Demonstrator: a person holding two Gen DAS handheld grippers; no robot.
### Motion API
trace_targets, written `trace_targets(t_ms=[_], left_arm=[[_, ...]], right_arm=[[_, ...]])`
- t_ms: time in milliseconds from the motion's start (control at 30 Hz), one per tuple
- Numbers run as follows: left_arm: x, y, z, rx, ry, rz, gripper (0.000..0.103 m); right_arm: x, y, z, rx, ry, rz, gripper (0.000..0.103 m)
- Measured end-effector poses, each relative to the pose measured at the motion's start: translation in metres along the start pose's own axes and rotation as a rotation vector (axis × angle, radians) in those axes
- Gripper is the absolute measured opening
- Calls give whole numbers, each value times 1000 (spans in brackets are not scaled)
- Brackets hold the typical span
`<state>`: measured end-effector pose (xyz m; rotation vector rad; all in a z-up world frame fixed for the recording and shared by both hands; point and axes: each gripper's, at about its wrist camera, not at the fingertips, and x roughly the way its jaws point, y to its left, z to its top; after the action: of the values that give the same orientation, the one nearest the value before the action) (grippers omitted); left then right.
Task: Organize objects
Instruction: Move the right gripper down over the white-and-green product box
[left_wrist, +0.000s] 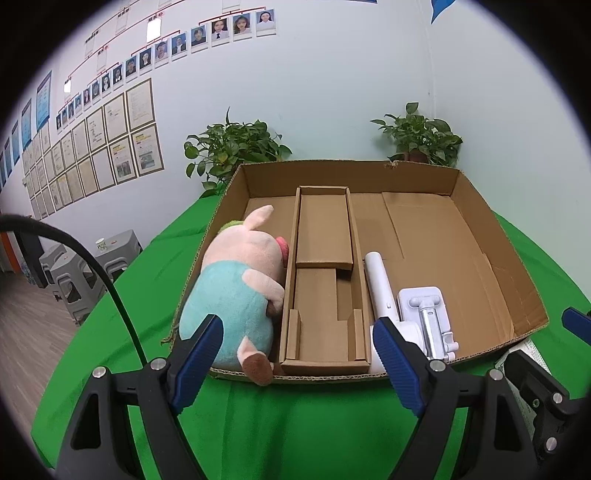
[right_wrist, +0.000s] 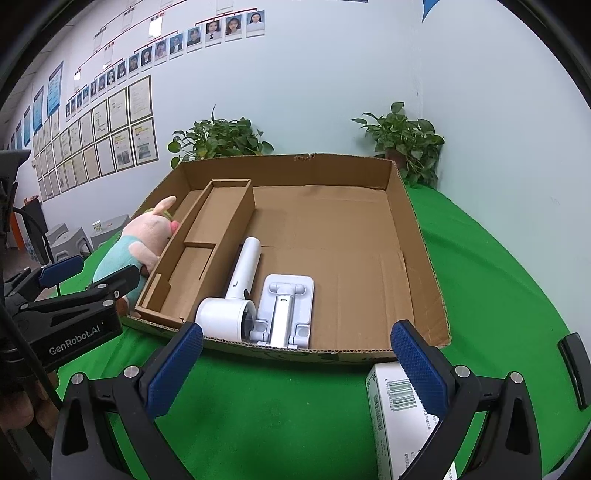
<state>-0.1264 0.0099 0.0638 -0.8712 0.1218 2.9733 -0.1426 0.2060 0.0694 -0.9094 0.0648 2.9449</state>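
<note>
A shallow cardboard box (left_wrist: 491, 236) (right_wrist: 417, 236) lies on the green table. Its left compartment holds a pink and teal plush pig (left_wrist: 236, 288) (right_wrist: 147, 240), lying beside a cardboard insert (left_wrist: 325, 229) (right_wrist: 221, 218). Next to the insert are a white hair dryer (left_wrist: 380, 284) (right_wrist: 240, 288) and a white folding phone stand (left_wrist: 428, 310) (right_wrist: 288, 306). My left gripper (left_wrist: 297, 343) hangs open just before the box's near wall, with nothing between its fingers. My right gripper (right_wrist: 295, 343) is open too. A white carton with a barcode (right_wrist: 395, 406) lies on the table by its right finger (right_wrist: 417, 365).
Two potted plants (left_wrist: 232, 147) (left_wrist: 421, 136) stand behind the box at the wall. Grey stools (left_wrist: 77, 277) are on the floor to the left. Green cloth (right_wrist: 498, 266) shows to the right of the box. A hand (right_wrist: 22, 406) holds the left gripper.
</note>
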Motion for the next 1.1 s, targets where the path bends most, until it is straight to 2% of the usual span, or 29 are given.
trace_targets(t_ms=[133,200,400,533,700,767,800,833,933,1100], left_arm=[[5,-2,-5,2,35,-57,83],[10,-5,-12,9,75,-122,83],[16,-18,-35,19,154,-295,83],[18,-30,-51,40,194,-356,83],[23,-38,-63,59,227,-378,83],[24,-38,-66,60,240,-386,83],[23,-38,-67,60,241,-392,83],[22,-36,-67,56,243,-402,83],[20,-30,-68,33,255,-435,83],[18,-27,-71,16,288,-513,83]], right_arm=[[2,-4,-4,5,17,40,103],[3,-11,-13,11,43,45,103],[0,-53,-51,51,151,-63,103],[-8,-78,-73,61,208,-100,103],[-1,-87,-104,29,288,-111,102],[4,-83,-111,22,309,-98,95],[9,-80,-115,18,330,-86,82],[11,-76,-118,13,346,-85,64],[15,-60,-122,-10,351,-69,60],[5,-24,-116,-54,307,102,62]])
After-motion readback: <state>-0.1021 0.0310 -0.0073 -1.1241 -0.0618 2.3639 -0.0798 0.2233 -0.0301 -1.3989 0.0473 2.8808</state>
